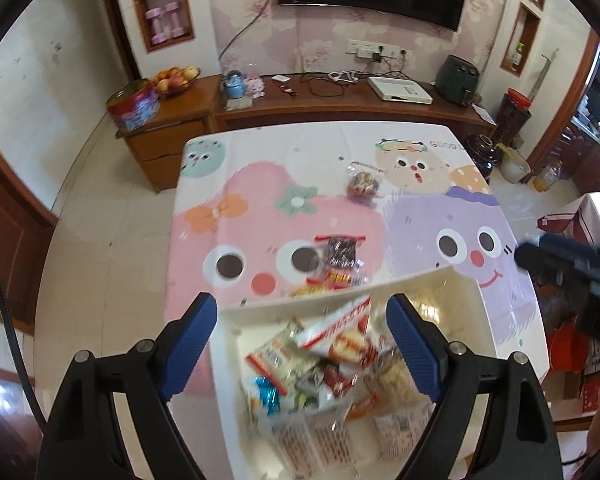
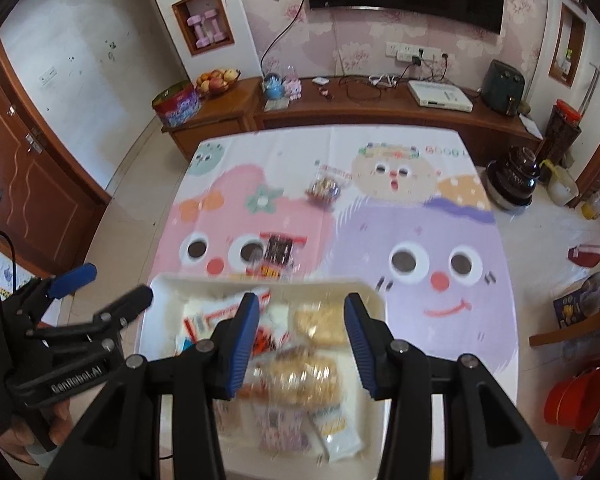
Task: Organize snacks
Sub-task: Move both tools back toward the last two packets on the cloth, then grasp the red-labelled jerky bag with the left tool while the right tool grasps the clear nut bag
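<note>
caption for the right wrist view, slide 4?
Right tongs hover open over a white bin of snack packs; two packs lie loose on the cartoon tablecloth.

Packets in the white tray (image 1: 340,300) below the left gripper (image 1: 300,344): motion-blurred, print unreadable. Tray's near end cut off by the frame's lower edge. Right gripper (image 2: 302,336) view: cracker packet (image 2: 300,376) between the fingers smeared; contact with the pads cannot be told (jaws part-way apart). Dark packet (image 2: 278,254) beyond the tray, label illegible. Small bag (image 2: 324,188) farther ahead: contents too small to identify.
</note>
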The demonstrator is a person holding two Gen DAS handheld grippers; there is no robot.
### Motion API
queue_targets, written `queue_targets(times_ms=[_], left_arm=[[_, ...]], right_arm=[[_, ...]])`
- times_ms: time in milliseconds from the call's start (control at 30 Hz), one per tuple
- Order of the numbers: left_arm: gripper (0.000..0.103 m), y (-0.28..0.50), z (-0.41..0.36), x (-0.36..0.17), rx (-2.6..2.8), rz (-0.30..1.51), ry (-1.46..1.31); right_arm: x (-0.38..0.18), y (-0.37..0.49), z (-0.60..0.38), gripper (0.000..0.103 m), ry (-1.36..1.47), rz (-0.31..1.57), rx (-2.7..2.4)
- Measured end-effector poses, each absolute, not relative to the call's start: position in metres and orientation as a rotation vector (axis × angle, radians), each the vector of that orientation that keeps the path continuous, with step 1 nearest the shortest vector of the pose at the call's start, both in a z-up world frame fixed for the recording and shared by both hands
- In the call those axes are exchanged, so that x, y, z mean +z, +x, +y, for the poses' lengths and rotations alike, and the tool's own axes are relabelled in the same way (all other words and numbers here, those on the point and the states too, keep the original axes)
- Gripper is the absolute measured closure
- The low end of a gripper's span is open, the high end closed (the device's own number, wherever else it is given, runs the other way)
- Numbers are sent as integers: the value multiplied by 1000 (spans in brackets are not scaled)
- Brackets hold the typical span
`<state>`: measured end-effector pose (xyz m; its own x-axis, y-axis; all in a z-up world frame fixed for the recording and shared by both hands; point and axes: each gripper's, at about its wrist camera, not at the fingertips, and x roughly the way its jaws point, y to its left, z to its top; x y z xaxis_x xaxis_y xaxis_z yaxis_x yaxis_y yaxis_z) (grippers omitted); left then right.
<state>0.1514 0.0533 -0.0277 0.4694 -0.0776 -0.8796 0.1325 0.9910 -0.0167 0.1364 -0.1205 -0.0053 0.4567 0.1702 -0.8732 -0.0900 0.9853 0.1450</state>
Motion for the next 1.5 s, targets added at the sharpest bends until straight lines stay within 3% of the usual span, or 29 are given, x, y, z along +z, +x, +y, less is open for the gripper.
queue_targets(times_ms=[367,733,933,1200,1333,1400,1500], left_arm=[[17,250,16,-110,-209,1237,52],[17,307,1,-212,-167,1435,-77],[18,312,-3,-234,-163,1464,-96],[34,317,-3,-246,-155,1481,-124],[47,317,-9,-248,-158,1481,-113],[58,317,-12,-248,-167,1478,-114],[62,316,-15,-248,-173,1479,-113]], right_arm=[[-25,268,-147,58,92,1128,78],[-136,372,-147,58,277,1353,122],[-193,397,-132,58,284,1459,98],[-227,412,-124,58,290,1515,72],[-240,412,-121,58,298,1553,67],[-241,411,-118,58,283,1552,63],[-241,408,-114,59,233,1547,67]])
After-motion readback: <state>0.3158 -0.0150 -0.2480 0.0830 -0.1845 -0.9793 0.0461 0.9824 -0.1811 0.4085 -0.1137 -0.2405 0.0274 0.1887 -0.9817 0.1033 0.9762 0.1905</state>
